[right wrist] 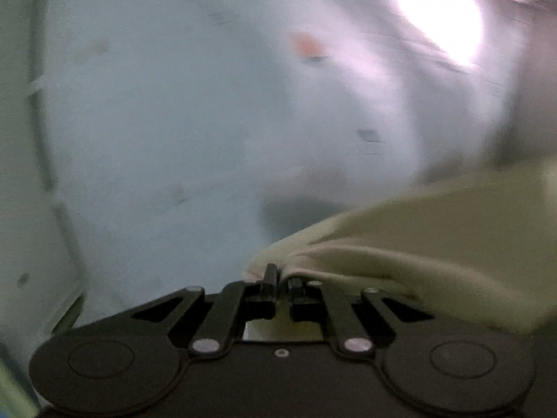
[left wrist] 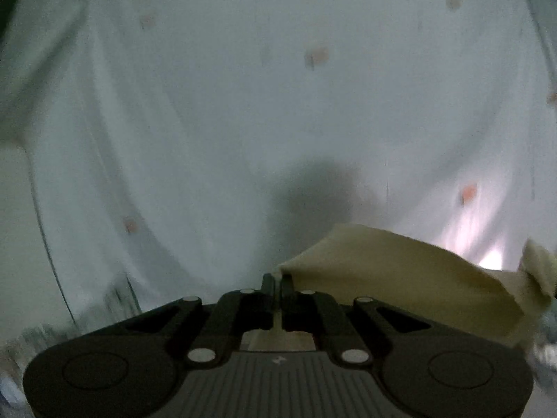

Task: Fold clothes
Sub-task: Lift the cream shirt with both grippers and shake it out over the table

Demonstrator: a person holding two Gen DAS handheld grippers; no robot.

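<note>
A pale cream garment (left wrist: 400,264) hangs from my left gripper (left wrist: 277,280), whose black fingers are shut on its edge; the cloth trails off to the right. In the right wrist view the same cream garment (right wrist: 435,244) drapes rightward from my right gripper (right wrist: 282,278), which is shut on a fold of it. Both views are blurred by motion. The rest of the garment is out of view.
A white sheet with small orange-red spots (left wrist: 316,56) fills the background in the left wrist view. The right wrist view shows the same pale surface (right wrist: 174,122) with an orange spot (right wrist: 306,44) and a bright glare (right wrist: 442,17) at upper right.
</note>
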